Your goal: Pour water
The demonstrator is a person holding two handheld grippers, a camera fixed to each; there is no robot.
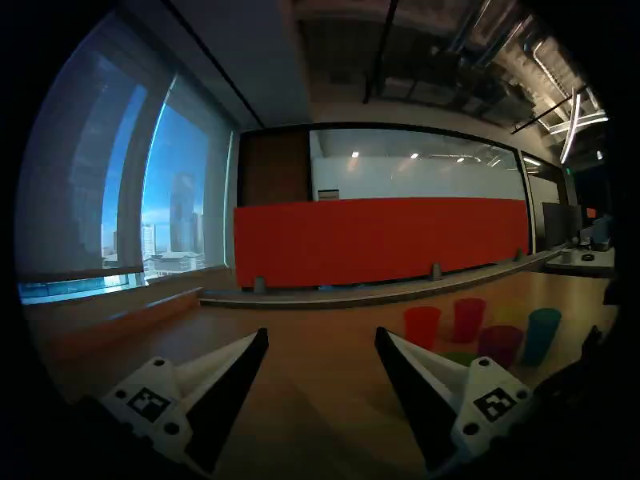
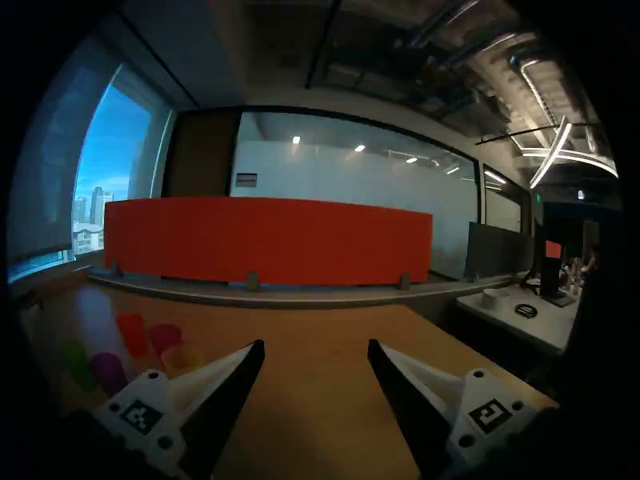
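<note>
In the left gripper view, my left gripper [image 1: 320, 336] is open above a wooden table [image 1: 320, 400], nothing between its fingers. Several plastic cups stand to its right: an orange cup [image 1: 422, 326], a red cup [image 1: 469, 319], a dark red cup [image 1: 501, 345], a teal cup [image 1: 542, 335] and a green one [image 1: 460, 358] behind the right finger. In the right gripper view, my right gripper [image 2: 314, 346] is open and empty too. Cups stand to its left: an orange cup [image 2: 132, 333], a pink cup [image 2: 166, 338], a yellow cup [image 2: 182, 358], a purple cup [image 2: 109, 372] and a green cup [image 2: 77, 362].
A long red partition [image 2: 268, 240] runs along the table's far edge, with glass walls behind it. Windows [image 1: 172, 208] are on the left. A white desk [image 2: 520, 316] with small items stands off the table's right side.
</note>
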